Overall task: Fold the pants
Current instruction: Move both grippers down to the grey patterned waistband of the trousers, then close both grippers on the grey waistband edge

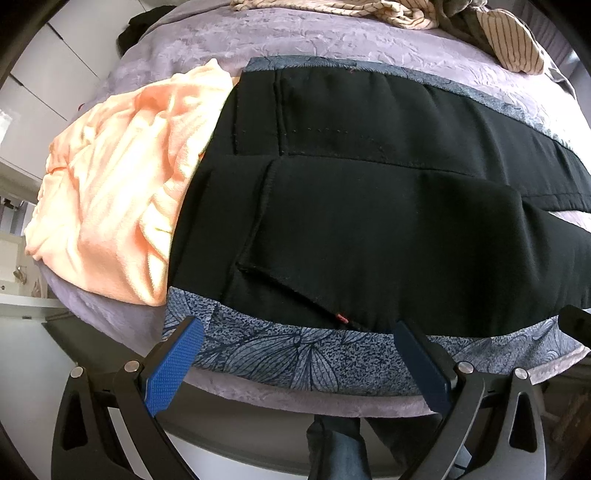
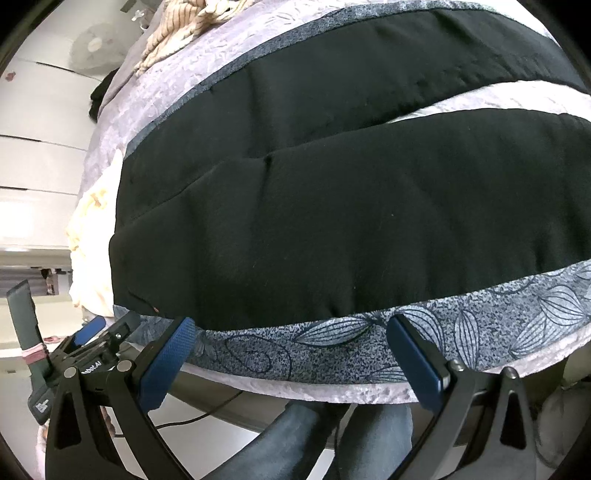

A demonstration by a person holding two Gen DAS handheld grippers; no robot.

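Black pants (image 1: pixel 369 206) lie spread on the bed before us, resting on a blue leaf-patterned cloth (image 1: pixel 295 354) that covers part of the lilac bedspread (image 1: pixel 258 40). Our left gripper (image 1: pixel 295 332) hovers at the bed's near edge with its blue pads (image 1: pixel 173 373) spread wide, holding nothing, just short of the pants' waist end, where a small red tag (image 1: pixel 340 316) shows. Our right gripper (image 2: pixel 291 328) is likewise wide apart and empty, near the hem of the closer leg (image 2: pixel 332 229); the farther leg (image 2: pixel 369 74) lies apart from it, with bedspread showing between. A peach garment (image 1: pixel 110 192) sits crumpled beside the pants, touching the waist end. Striped clothing (image 1: pixel 406 14) is heaped at the far side.
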